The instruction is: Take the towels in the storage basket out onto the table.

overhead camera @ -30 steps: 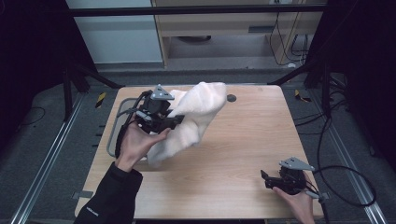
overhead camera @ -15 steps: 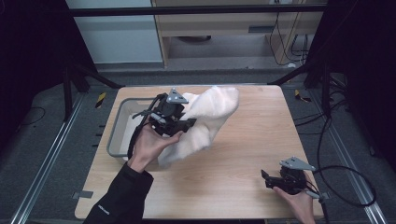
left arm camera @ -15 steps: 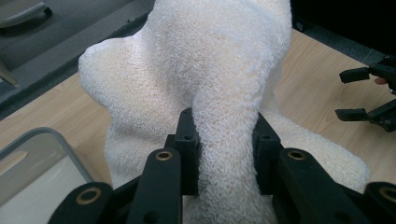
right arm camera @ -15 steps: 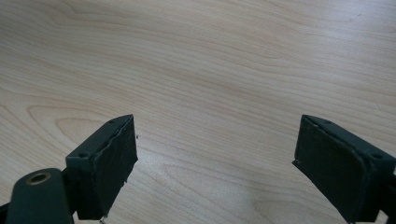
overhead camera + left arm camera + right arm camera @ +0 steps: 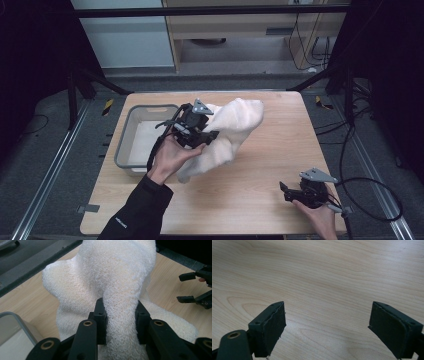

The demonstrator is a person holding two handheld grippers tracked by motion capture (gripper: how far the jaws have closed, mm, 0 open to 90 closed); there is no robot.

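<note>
- Left gripper (image 5: 210, 136) is clamped on a bunched fold of the towel (image 5: 227, 132), which hangs over the table (image 5: 270, 150), just right of the bin (image 5: 131, 131).
- Right gripper (image 5: 285, 191) rests well apart at the table's near right, jaws wide, holding nothing.

I worked in what looked like a lab or test cell: my wooden counter (image 5: 260, 190) stood inside a black metal frame (image 5: 200, 11), rails (image 5: 47, 180) ran along the grey floor, loose cables (image 5: 370, 185) trailed about, and hazard tape (image 5: 108, 106) marked the floor.
</note>
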